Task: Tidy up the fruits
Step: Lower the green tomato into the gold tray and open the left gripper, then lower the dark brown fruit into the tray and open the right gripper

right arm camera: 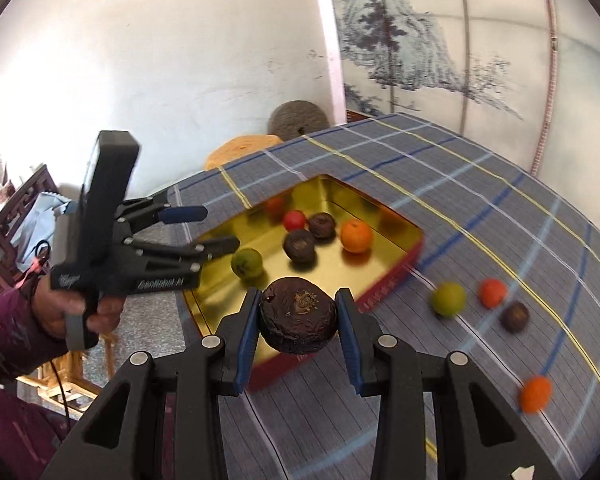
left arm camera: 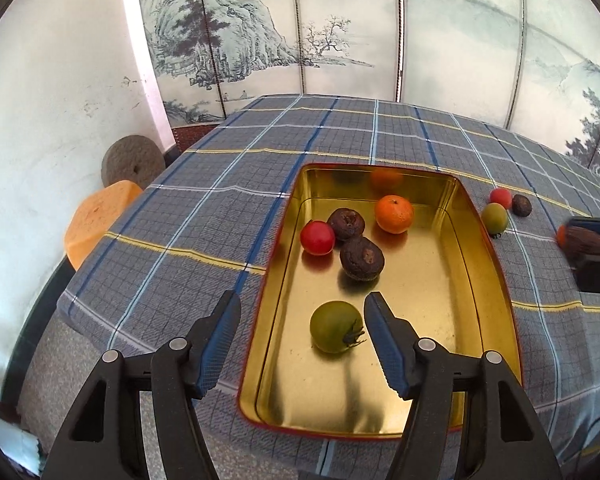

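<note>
White raised lettering on side of left gripper point(right arm camera: 216, 229) body, blurred, seems to read "GenRobot AI". No other legible text.

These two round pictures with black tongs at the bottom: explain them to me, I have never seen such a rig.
No robot here: a person holds hand-operated tongs in each hand, each carrying a wide-angle camera that looks along its fingers. One picture is from the left tongs, which stand open over a green fruit lying in the gold tin. The other is from the right tongs, shut on a dark brown fruit. The tin also holds a red fruit, two brown fruits and an orange one. Four more fruits lie on the checked tablecloth beside it.
</note>
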`<state>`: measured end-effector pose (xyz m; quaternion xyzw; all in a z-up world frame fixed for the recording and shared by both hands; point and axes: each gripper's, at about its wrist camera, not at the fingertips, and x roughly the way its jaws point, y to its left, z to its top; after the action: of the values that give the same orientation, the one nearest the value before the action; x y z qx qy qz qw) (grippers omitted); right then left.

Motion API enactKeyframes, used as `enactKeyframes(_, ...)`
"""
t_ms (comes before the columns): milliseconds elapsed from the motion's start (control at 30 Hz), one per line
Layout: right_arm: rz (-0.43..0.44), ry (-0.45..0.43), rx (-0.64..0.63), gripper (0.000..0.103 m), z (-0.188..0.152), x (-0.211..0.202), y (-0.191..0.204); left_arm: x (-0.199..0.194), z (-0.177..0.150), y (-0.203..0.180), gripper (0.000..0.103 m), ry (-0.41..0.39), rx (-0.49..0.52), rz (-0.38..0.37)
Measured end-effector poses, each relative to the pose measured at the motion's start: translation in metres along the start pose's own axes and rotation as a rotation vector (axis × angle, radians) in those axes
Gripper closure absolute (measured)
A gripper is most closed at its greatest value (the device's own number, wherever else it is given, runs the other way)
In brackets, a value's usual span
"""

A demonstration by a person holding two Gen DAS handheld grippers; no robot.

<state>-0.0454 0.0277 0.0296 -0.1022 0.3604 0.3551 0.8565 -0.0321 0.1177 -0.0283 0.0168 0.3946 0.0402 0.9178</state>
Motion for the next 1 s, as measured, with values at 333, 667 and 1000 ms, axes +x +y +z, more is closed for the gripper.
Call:
enactKeyframes(333, 0.042, 0.067, 0.0, 0.069, 0.016, 0.061, 0.005, -0.014, -0.008, 0.013, 0.034, -0.025, 0.004, 0.047)
enactKeyframes(667, 0.049, 0.119, 0.019, 0.068, 0.017, 0.095, 0.009, -0.015, -0.014, 0.021, 0.033, -0.025, -0.004, 0.064)
enactKeyframes(1000, 0.057, 0.028, 0.107, 0.049, 0.031, 0.098, 0.003, -0.015, -0.021, 0.024, 0.033, -0.013, 0.003, 0.076)
